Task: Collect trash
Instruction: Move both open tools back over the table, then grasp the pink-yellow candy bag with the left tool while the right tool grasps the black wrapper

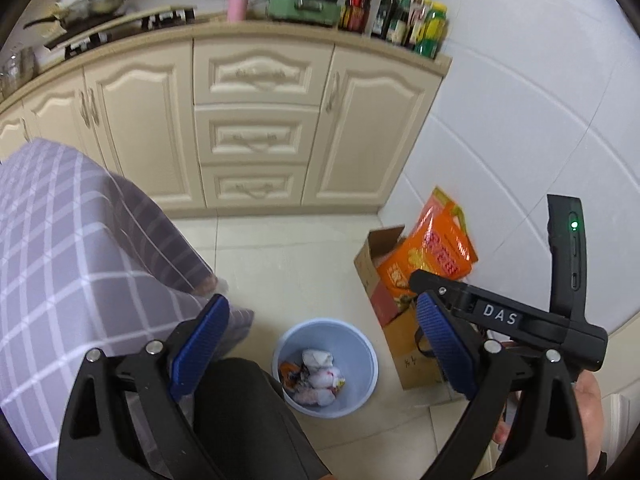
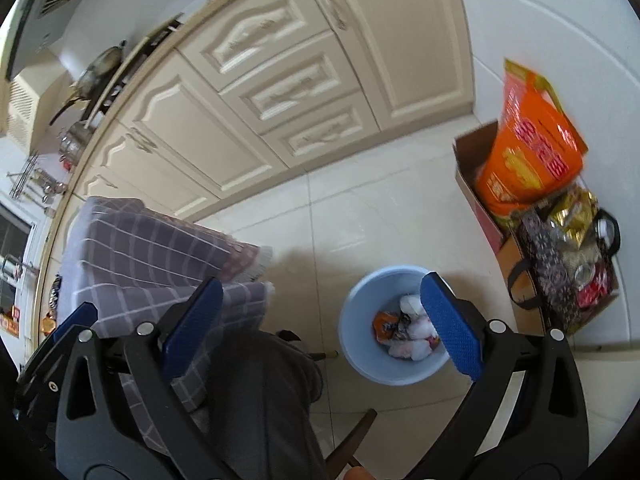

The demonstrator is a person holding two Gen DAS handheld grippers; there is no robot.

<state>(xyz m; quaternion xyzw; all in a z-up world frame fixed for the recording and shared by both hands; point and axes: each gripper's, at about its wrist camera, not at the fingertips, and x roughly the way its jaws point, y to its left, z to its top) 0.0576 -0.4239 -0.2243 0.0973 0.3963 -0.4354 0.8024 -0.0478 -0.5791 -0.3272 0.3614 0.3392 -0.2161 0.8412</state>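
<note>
A light blue trash bin (image 1: 362, 392) stands on the tiled floor, also in the right wrist view (image 2: 360, 316). It holds crumpled white tissues (image 1: 318, 382) and an orange wrapper (image 2: 382, 322). My left gripper (image 1: 320, 348) is open and empty above the bin. My right gripper (image 2: 320, 324) is open and empty, above and left of the bin. The right gripper's body (image 1: 520, 320) shows at the right of the left wrist view.
A table with a grey checked cloth (image 1: 60, 260) is at left. A cardboard box (image 1: 404, 344) with an orange bag (image 1: 436, 248) stands by the white wall. Cream cabinets (image 1: 256, 120) lie ahead. The person's dark trouser leg (image 2: 260, 400) is below.
</note>
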